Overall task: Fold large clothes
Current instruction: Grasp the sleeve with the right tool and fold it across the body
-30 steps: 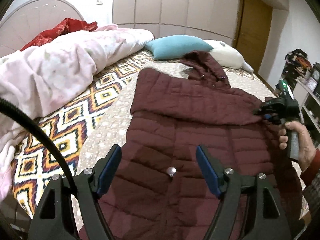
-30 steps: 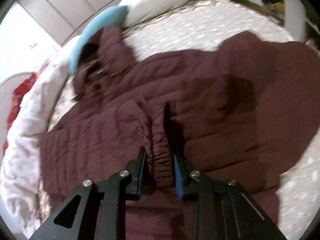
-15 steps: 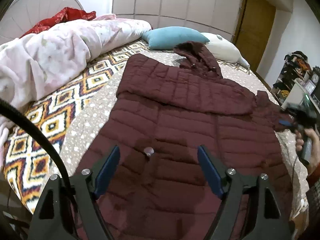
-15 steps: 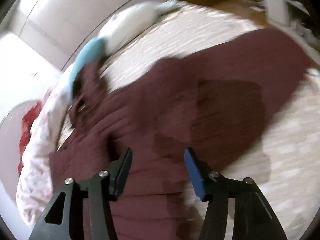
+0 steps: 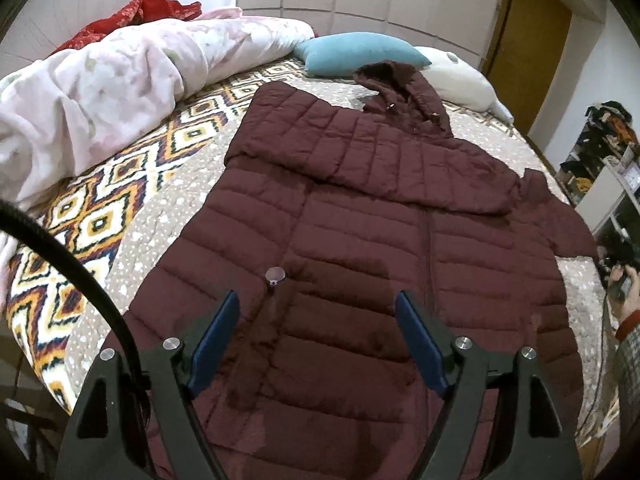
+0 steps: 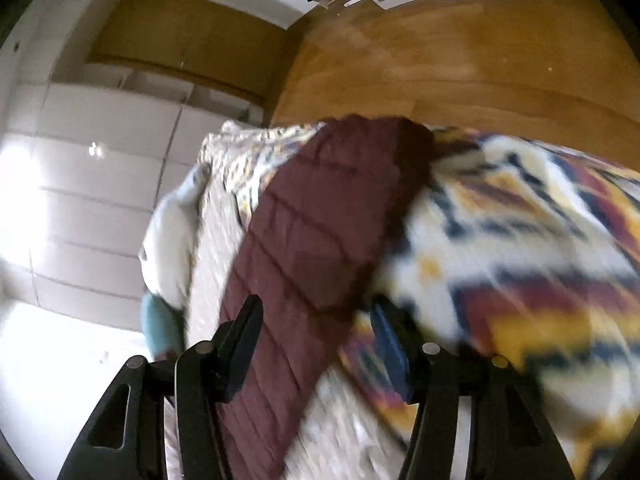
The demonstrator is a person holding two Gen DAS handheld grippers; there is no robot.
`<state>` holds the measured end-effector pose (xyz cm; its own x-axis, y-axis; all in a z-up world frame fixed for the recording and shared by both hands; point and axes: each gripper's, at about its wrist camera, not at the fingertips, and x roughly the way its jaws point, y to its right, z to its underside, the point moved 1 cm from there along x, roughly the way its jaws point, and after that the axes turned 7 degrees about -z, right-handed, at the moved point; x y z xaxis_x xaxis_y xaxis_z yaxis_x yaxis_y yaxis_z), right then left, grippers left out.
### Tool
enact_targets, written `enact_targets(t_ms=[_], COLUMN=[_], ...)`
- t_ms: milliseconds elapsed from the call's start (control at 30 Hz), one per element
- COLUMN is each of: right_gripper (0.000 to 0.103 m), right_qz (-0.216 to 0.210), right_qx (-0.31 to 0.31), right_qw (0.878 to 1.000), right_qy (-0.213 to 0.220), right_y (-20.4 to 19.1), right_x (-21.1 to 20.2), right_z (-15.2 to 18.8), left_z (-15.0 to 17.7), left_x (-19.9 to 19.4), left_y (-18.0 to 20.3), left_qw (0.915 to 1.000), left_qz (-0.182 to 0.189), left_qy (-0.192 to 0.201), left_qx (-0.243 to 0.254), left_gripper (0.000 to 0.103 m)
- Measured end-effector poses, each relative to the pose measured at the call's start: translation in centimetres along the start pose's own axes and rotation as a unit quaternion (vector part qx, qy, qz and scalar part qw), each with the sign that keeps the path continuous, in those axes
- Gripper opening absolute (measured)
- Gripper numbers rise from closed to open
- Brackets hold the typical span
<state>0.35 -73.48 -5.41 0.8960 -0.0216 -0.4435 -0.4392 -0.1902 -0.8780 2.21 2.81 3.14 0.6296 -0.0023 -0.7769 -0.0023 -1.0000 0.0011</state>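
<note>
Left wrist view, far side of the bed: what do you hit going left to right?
Red cloth → pink floral duvet → blue pillow → jacket hood → white pillow → wooden door → cluttered shelf.

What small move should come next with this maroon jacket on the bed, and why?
Probably bring the right gripper onto the sleeve hanging off the bed's edge. One sleeve is already folded across the jacket; both grippers are open and empty.

The quilted maroon hooded jacket [image 5: 360,248] is cut off at the bottom edge. The diamond-patterned bedspread [image 6: 520,248] is smeared by motion blur.
</note>
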Motion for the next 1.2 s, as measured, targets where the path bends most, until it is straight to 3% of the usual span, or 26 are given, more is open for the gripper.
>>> enact_targets(t_ms=[100, 133, 167, 200, 233, 367, 500, 600, 700, 867, 1033, 1133, 1200], right_gripper=[0.060, 0.055, 0.044, 0.022, 0.016, 0.014, 0.013, 0.013, 0.013, 0.013, 0.013, 0.014, 0.016], right_qz=[0.007, 0.009, 0.012, 0.012, 0.011, 0.022, 0.014, -0.012, -0.049, -0.087, -0.096, -0.085, -0.059], right_qx=[-0.012, -0.014, -0.015, -0.017, -0.025, -0.107, -0.209, -0.291, -0.353, -0.408, -0.442, -0.467, -0.483], right_qw=[1.000, 1.000, 1.000, 1.000, 1.000, 0.994, 0.977, 0.956, 0.934, 0.902, 0.864, 0.827, 0.805], right_qy=[0.005, 0.007, 0.008, 0.009, 0.013, 0.029, 0.028, 0.017, -0.026, -0.114, -0.221, -0.302, -0.338], right_y=[-1.0, -1.5, -1.8, -1.9, -2.8, -8.3, -17.3, -24.9, -31.8, -37.3, -37.7, -35.2, -33.7], right_x=[1.6, 2.0, 2.0, 1.4, 0.8, -2.5, -4.4, -5.1, -3.5, 1.5, 9.1, 13.6, 16.3], right_z=[-1.0, -1.5, -1.6, -1.7, -1.8, -0.6, 3.8, 9.3, 16.9, 29.7, 42.8, 51.3, 54.6], left_z=[0.0, 0.0, 0.0, 0.1, 0.1, 0.1, 0.3, 0.6, 1.1, 1.6, 1.7, 1.8, 1.8], left_x=[0.3, 0.5, 0.6, 0.7, 0.6, -0.3, -1.3, -2.1, -2.7, -2.9, -2.4, -2.0, -1.8], left_y=[0.2, 0.2, 0.1, 0.1, 0.0, -0.4, -1.2, -2.3, -4.0, -7.4, -10.9, -12.2, -12.8], left_qw=[0.9999, 0.9998, 0.9997, 0.9997, 0.9997, 0.9995, 0.9992, 0.9989, 0.9987, 0.9985, 0.9976, 0.9972, 0.9970], left_qz=[-0.012, -0.016, -0.020, -0.022, -0.021, -0.016, -0.010, -0.007, -0.009, -0.013, -0.015, -0.020, -0.020], left_qy=[-0.001, -0.002, -0.004, -0.005, -0.004, 0.017, 0.033, 0.042, 0.048, 0.051, 0.049, 0.046, 0.042], left_qx=[0.008, 0.010, 0.012, 0.012, 0.013, 0.021, 0.023, 0.019, 0.012, -0.014, -0.047, -0.056, -0.061], left_gripper=[0.079, 0.079, 0.079, 0.079, 0.079, 0.079, 0.079, 0.079, 0.079, 0.079, 0.079, 0.079, 0.079])
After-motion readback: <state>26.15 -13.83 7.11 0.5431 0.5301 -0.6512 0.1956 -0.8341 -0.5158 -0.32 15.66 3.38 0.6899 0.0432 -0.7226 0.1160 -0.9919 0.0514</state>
